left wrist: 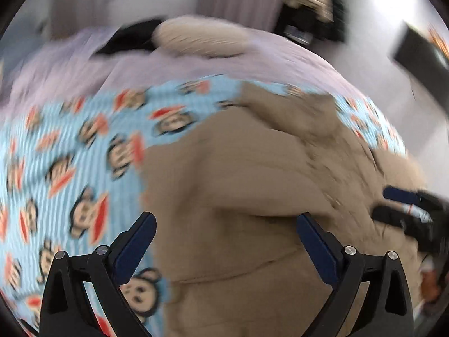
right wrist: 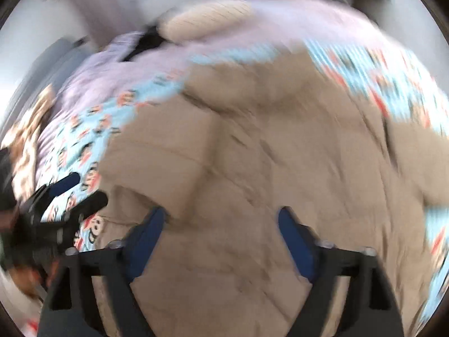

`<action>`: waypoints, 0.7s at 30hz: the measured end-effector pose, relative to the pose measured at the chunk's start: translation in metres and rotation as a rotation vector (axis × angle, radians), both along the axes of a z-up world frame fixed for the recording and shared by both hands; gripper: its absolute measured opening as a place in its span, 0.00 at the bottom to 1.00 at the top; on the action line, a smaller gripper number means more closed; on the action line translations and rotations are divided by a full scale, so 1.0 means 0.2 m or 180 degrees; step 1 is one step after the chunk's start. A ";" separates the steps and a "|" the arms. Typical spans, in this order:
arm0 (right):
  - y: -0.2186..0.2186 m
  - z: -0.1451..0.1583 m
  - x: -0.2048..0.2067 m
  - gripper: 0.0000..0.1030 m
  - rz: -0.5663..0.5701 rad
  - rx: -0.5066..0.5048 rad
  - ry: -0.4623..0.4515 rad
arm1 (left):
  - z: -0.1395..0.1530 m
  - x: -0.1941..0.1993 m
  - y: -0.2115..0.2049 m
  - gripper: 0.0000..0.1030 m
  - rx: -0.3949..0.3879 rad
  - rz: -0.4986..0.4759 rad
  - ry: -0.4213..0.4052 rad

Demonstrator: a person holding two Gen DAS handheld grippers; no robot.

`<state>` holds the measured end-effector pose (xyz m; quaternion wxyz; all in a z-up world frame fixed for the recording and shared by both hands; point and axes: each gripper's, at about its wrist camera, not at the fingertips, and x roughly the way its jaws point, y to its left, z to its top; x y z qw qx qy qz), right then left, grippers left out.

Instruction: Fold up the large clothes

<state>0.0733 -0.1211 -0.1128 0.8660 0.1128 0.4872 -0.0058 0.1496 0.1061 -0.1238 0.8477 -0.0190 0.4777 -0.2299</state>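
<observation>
A: How did the left gripper (left wrist: 226, 234) stand?

B: Its blue-padded fingers (left wrist: 137, 248) were spread wide with nothing between them, poised over the near edge of the tan garment (left wrist: 241, 174), which looked like a padded coat. Whether the tips touched the cloth, the blur hid.

A: And the right gripper (right wrist: 221, 233)?

B: Also wide apart and holding nothing, above the middle of the same tan garment (right wrist: 252, 163), where creases and a folded flap showed.

A: Where did the garment lie?

B: Spread on a light-blue blanket printed with cartoon monkey faces (left wrist: 73, 151), itself on a bed with a pale lilac cover (left wrist: 196, 61).

A: What did one view give that the other did not?

B: The left wrist view showed much more of the monkey blanket, lying to its left, and the right gripper (left wrist: 407, 210) at its right edge. The right wrist view was filled mostly with tan cloth and caught the left gripper (right wrist: 75, 193) at its left edge, over the blanket (right wrist: 84, 146). Both showed a cream pillow (right wrist: 207, 19) at the far end of the bed.
</observation>
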 end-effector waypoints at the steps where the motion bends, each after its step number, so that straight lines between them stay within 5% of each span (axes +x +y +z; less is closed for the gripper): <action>1: 0.10 0.03 0.03 0.85 0.0222 -0.0198 -0.0084 | -0.04 0.06 0.09 0.98 -0.0105 0.0159 0.0128; 7: 0.61 -0.16 0.20 0.85 0.1176 -0.1737 -0.0099 | -0.44 0.41 0.35 0.98 -0.1082 0.0657 0.1162; 10: 0.69 -0.23 0.24 0.85 0.1326 -0.2097 -0.0178 | -0.57 0.49 0.31 0.92 -0.1454 0.0690 0.1442; 11: 0.70 -0.24 0.25 0.85 0.1318 -0.2172 -0.0201 | -0.58 0.51 0.30 0.73 -0.1494 0.0717 0.1431; 12: 0.70 -0.25 0.27 0.85 0.1292 -0.2258 -0.0219 | -0.57 0.52 0.28 0.41 -0.1540 0.0749 0.1388; 13: 0.68 -0.26 0.30 0.83 0.1251 -0.2329 -0.0224 | -0.55 0.53 0.27 0.27 -0.1571 0.0766 0.1351; 14: 0.67 -0.27 0.31 0.78 0.1220 -0.2346 -0.0217 | -0.52 0.54 0.27 0.21 -0.1520 0.0800 0.1273; 15: 0.63 -0.26 0.33 0.51 0.1179 -0.2281 -0.0213 | -0.46 0.53 0.26 0.16 -0.1360 0.0829 0.1079; 16: 0.61 -0.25 0.34 0.01 0.1128 -0.2200 -0.0207 | -0.40 0.51 0.23 0.14 -0.1151 0.0793 0.0851; 21: 0.14 -0.05 0.29 0.03 -0.0013 -0.1100 -0.0411 | -0.31 0.47 0.07 0.14 -0.0206 0.0472 0.0270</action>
